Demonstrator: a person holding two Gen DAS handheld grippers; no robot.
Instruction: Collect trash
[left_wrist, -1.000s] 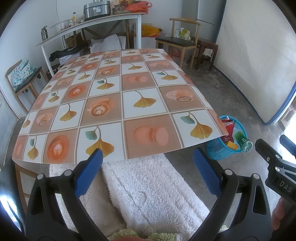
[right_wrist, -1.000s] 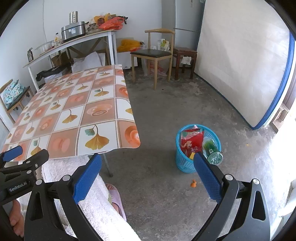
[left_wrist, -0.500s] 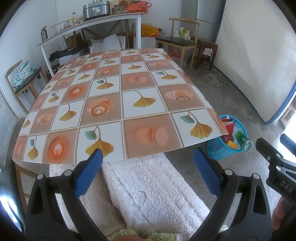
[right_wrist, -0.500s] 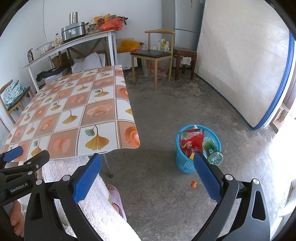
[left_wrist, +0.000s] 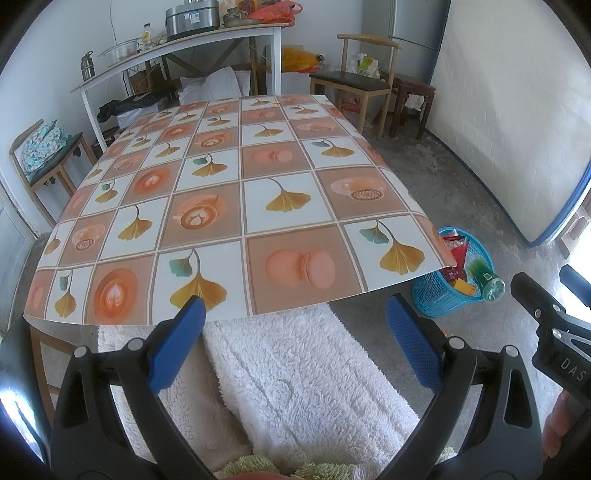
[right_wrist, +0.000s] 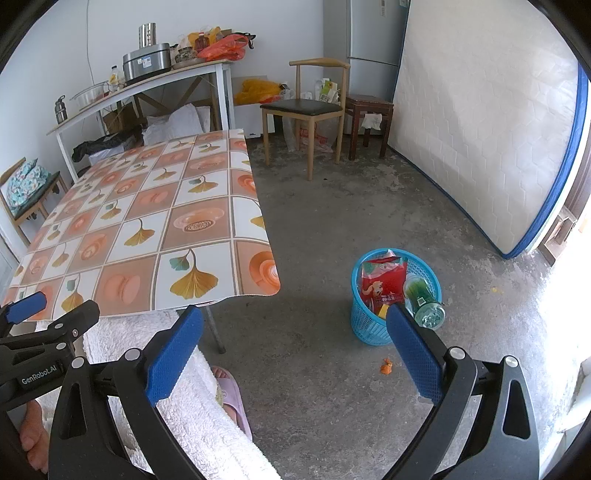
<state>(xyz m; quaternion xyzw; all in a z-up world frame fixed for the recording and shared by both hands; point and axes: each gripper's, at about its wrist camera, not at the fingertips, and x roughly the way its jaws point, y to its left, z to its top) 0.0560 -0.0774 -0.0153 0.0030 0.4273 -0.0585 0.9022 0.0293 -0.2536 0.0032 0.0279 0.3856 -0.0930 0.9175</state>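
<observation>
Left wrist view: left gripper (left_wrist: 291, 332) spread wide, nothing between the blue pads, aimed over the patterned tablecloth (left_wrist: 236, 206). No litter visible on the cloth. Blue basket (left_wrist: 439, 299) low to the right, half tucked behind the table corner, already loaded — red packet, green bottle (left_wrist: 485, 282) leaning over the rim. Right gripper's tip poking in at the far right edge.

Right wrist view: right gripper (right_wrist: 293, 341) likewise released and empty, held above bare concrete. One loose piece left, by the look of it — a small orange scrap (right_wrist: 386, 367) on the floor, just in front of the basket (right_wrist: 369, 328), close beside the right-hand pad (right_wrist: 413, 354). Too small for any long axis to matter. Clearly the right hand's job: far nearer, probably a short reach down and slightly rightward.
</observation>
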